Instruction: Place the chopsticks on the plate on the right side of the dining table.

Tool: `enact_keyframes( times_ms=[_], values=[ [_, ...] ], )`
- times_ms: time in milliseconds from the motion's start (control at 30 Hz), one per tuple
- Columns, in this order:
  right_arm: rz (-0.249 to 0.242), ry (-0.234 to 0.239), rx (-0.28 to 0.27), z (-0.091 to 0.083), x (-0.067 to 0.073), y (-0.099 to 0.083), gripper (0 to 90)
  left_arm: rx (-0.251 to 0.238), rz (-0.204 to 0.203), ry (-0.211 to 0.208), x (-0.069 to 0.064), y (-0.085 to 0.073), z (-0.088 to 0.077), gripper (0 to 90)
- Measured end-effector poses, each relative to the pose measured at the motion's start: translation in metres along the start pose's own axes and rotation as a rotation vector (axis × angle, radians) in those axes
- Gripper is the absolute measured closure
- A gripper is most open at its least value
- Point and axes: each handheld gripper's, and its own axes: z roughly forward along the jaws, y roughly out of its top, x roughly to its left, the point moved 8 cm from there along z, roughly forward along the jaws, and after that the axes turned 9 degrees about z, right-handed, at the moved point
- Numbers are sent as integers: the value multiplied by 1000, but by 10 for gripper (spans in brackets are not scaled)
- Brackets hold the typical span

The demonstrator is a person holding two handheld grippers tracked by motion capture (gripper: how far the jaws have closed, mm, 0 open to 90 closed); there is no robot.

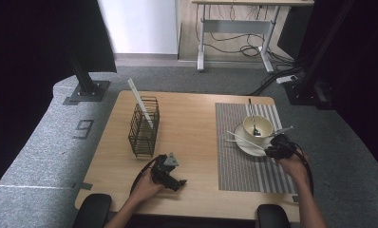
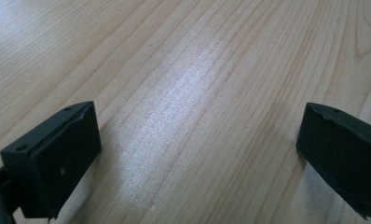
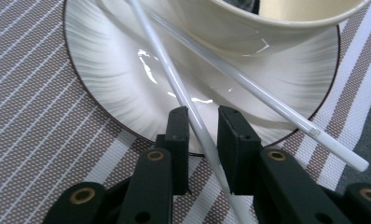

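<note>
over the plate point(image 3: 104, 79), right gripper point(image 3: 203, 122) loosely straddling one white chopstick point(image 3: 174, 77), pads not pressing; left gripper point(image 2: 197, 154) spread wide above bare table point(image 2: 197, 56).

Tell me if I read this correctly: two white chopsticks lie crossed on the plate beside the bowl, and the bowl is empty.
Not quite. The bowl is not empty: the high view shows a spoon standing in it. The two white chopsticks do lie crossed on the plate beside it.
</note>
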Motion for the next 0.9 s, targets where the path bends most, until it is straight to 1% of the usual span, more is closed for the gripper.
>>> enact_keyframes(
  times_ms=[100, 200, 300, 367, 500, 533, 600, 900],
  values=[
    [-2, -4, -5, 0, -1, 0, 724, 0, 1, 0, 0, 0, 0, 0],
    [0, -18, -12, 0, -3, -1, 683, 0, 0, 0, 0, 0, 0, 0],
    [6, -41, -23, 0, -6, 0, 582, 0, 1, 0, 0, 0, 0, 0],
    [7, -72, -30, 0, -9, 0, 497, 0, 1, 0, 0, 0, 0, 0],
    [27, -116, -40, 1, -16, 0, 403, 0, 1, 0, 0, 0, 0, 0],
    [27, -130, -41, 2, -19, 0, 391, 1, 1, 0, 0, 0, 0, 0],
    [42, -152, -40, 2, -22, 0, 375, 1, 1, 0, 0, 0, 0, 0],
    [87, -186, -62, 5, -31, 4, 364, 1, 1, 0, 0, 0, 0, 0]
  ],
)
